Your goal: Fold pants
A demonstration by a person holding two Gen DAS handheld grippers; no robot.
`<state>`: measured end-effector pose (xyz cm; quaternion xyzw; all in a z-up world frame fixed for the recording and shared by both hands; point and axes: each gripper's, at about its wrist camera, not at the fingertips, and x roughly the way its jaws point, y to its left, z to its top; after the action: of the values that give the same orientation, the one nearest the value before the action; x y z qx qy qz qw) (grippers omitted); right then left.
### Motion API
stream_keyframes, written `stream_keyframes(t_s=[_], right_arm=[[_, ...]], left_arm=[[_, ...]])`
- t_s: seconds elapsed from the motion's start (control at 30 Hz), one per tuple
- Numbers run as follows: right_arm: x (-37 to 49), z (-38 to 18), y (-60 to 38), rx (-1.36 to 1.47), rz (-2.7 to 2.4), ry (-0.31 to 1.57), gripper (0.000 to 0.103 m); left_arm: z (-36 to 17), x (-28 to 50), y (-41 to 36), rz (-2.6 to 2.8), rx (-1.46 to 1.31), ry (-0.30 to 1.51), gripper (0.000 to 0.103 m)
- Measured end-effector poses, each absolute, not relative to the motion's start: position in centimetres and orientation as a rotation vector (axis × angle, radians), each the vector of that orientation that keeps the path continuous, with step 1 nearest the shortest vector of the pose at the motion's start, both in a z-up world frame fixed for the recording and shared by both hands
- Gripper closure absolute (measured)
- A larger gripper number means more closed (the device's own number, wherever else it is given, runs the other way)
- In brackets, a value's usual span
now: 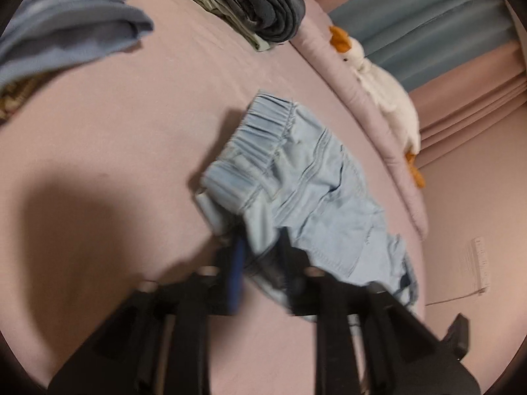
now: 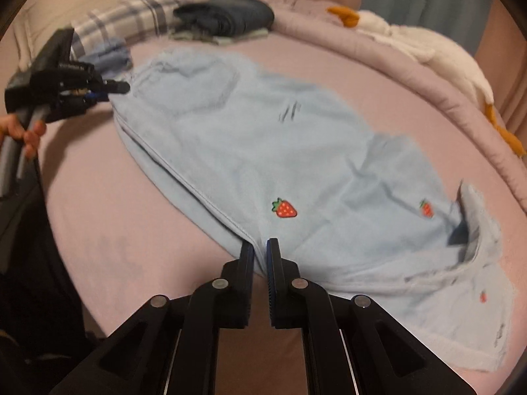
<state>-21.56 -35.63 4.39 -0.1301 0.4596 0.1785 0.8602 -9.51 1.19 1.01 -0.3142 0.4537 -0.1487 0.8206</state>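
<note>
Gripping pale-blue pants at both ends, left claw and right claw, folded dark clothes, plush goose beyond.

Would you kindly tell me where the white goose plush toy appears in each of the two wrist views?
Left wrist view: the goose plush lies right of centre, along the rolled pink quilt.
Right wrist view: the goose plush lies at the upper right, on that quilt.
Shared landmark: the dark folded clothes stack, left of the goose's orange beak.
</note>
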Motion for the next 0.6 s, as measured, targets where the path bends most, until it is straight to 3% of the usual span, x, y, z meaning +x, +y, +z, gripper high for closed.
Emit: stream_keyframes(t_s=[0.03,0.1,0.27,0.43,0.6], right_arm=[[-21.6,4.4,-35.7,-0.263,0.382,0.969,0.089],[-21.6,5.2,-36.5,-0.201,0.416,0.981,0.079],[-20.7,8.1,-40.7,0.086,0.442,0.891,0.075],[-18.1,3.8,-41.5,0.051,0.284,1.060,0.075],[-18.5,7.3,-44.6,0.166,0.329,0.959,0.075]], left_arm=[[1.5,-9.8,1.5,-0.315,-0.660,0.955,0.064],[3.1,-10.8,1.7,-0.317,-0.612,0.907,0.062],[5.5,-11.0,-2.7,-0.457,-0.507,0.859,0.059],[4.8,-10.2,-10.5,-0.622,-0.388,0.917,0.058],[2.8,-9.9,-15.1,-0.668,-0.248,0.997,0.055]])
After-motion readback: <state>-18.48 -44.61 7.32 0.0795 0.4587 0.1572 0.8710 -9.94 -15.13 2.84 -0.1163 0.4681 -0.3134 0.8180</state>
